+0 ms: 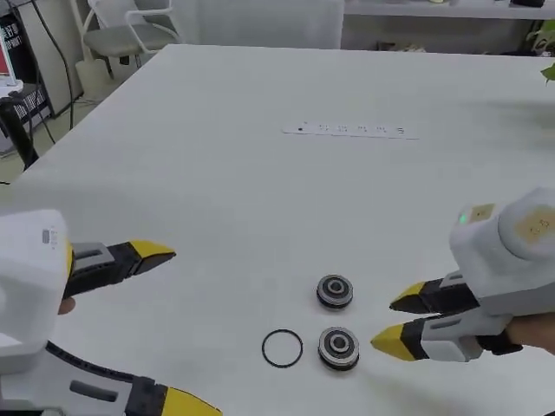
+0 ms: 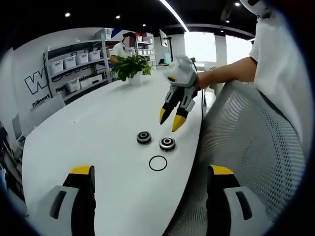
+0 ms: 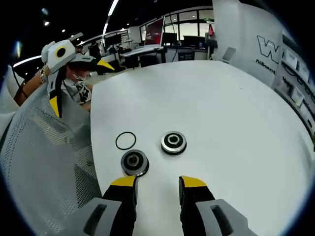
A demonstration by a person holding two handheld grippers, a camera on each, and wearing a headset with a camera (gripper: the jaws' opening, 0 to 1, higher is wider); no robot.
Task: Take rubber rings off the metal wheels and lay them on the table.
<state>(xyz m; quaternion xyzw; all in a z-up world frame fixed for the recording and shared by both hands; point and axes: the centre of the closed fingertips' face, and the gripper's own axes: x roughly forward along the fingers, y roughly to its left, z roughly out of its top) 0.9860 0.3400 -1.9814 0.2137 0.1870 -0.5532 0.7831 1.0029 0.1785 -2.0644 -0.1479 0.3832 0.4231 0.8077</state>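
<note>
The right gripper (image 1: 386,322), jaws slightly apart and empty, points at two metal wheels: the near wheel (image 1: 338,347) lies just off its tips, with the far wheel (image 1: 335,291) beside it. Beyond them, one rubber ring (image 1: 283,348) lies flat on the table (image 1: 260,173). The left gripper (image 1: 195,331), spread wide and empty, is well apart.

The left gripper (image 2: 151,171) is low over the white table (image 2: 88,128), its yellow-tipped jaws spread wide, and just ahead of them a thin black rubber ring (image 2: 149,163) lies flat on the tabletop. Beyond it sit two metal wheels, the left wheel (image 2: 144,137) and the right wheel (image 2: 167,143), close together but not touching. The right gripper (image 2: 169,123) hangs just above them on a person's outstretched arm, tips down and a little apart, with a mesh chair back (image 2: 246,147) alongside and a potted plant (image 2: 132,66) at the far end.
</note>
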